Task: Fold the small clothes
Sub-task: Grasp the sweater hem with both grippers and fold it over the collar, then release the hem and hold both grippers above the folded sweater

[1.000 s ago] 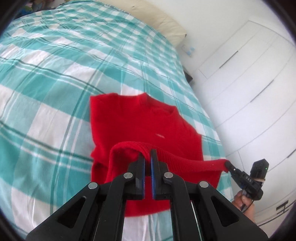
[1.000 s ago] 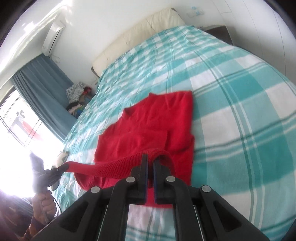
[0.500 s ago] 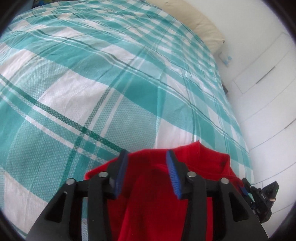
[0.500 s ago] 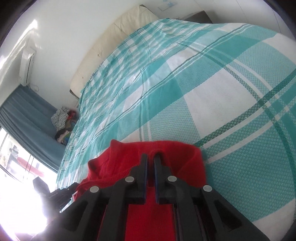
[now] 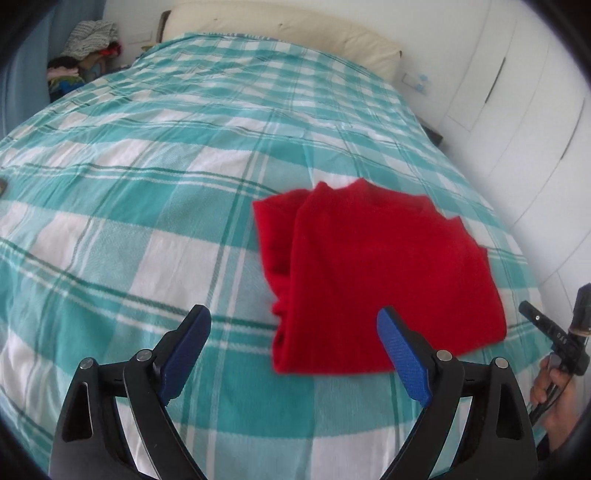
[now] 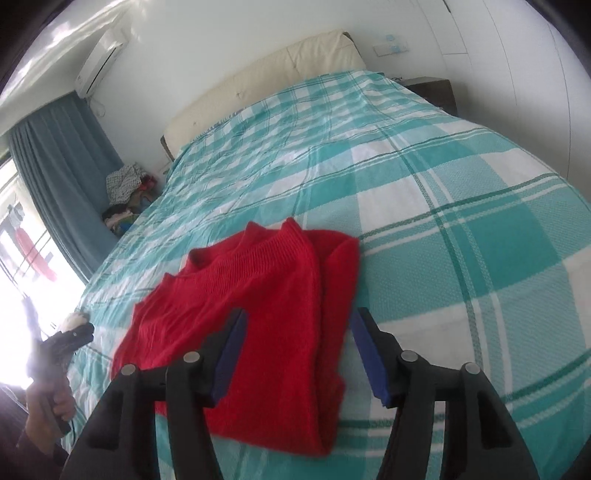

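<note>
Sweater (image 6: 266,317) beyond spread right tongs (image 6: 295,354)

From my left tongs (image 5: 293,354), the folded sweater (image 5: 380,280) lies on the bed (image 5: 147,206) at one o'clock; headboard (image 5: 280,29) at twelve, clothes pile (image 5: 88,40) at ten.

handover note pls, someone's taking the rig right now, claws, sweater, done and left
Left claw: open, empty, above the bed short of the sweater.
Right claw: open, empty, over the sweater's near edge.
Red knit sweater: lies folded on the teal plaid bedspread, nothing gripping it.
Done: bottom half folded up over the top.
Left: left side sticks out uneven; probably tidy it or fold once more.
</note>
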